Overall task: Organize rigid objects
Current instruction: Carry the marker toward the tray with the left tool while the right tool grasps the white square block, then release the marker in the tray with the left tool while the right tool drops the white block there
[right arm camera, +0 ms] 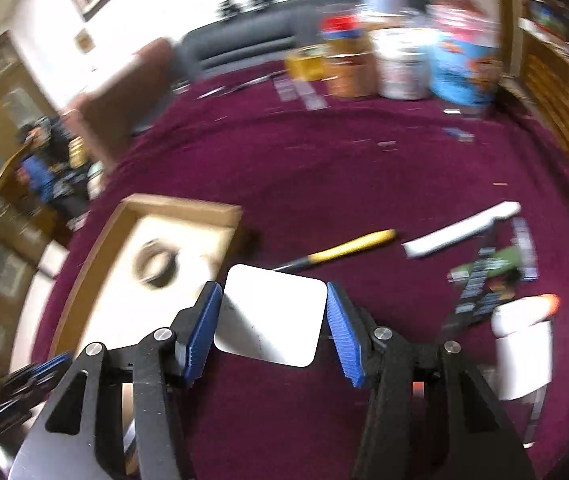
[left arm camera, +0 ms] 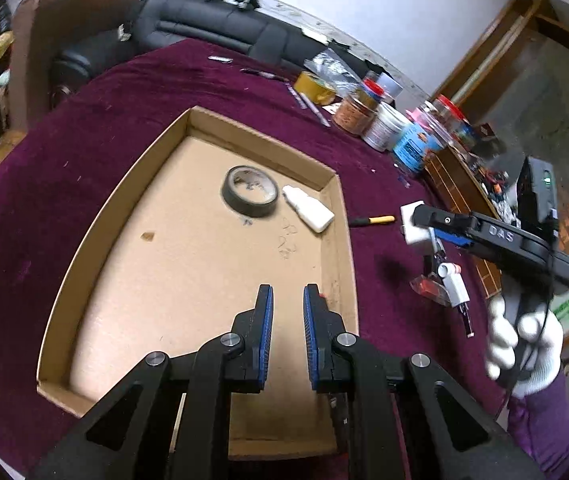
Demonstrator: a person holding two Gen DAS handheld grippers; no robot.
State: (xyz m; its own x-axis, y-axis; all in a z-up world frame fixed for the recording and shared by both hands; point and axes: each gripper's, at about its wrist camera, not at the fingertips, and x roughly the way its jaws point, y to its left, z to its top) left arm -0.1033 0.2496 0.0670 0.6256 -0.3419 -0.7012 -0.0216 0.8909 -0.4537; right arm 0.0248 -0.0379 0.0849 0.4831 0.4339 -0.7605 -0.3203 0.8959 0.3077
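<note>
right gripper (right arm camera: 274, 320) clamping a white block (right arm camera: 270, 316) above maroon cloth (right arm camera: 324, 168), left gripper (left arm camera: 287, 316) nearly closed, empty, over cardboard tray (left arm camera: 340, 216)

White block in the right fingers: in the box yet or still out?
Out. The white block sits clamped in the right gripper, above the maroon cloth, beside the cardboard box.

Raised letters "DAS" stand on the right tool (left arm camera: 420, 222).
</note>
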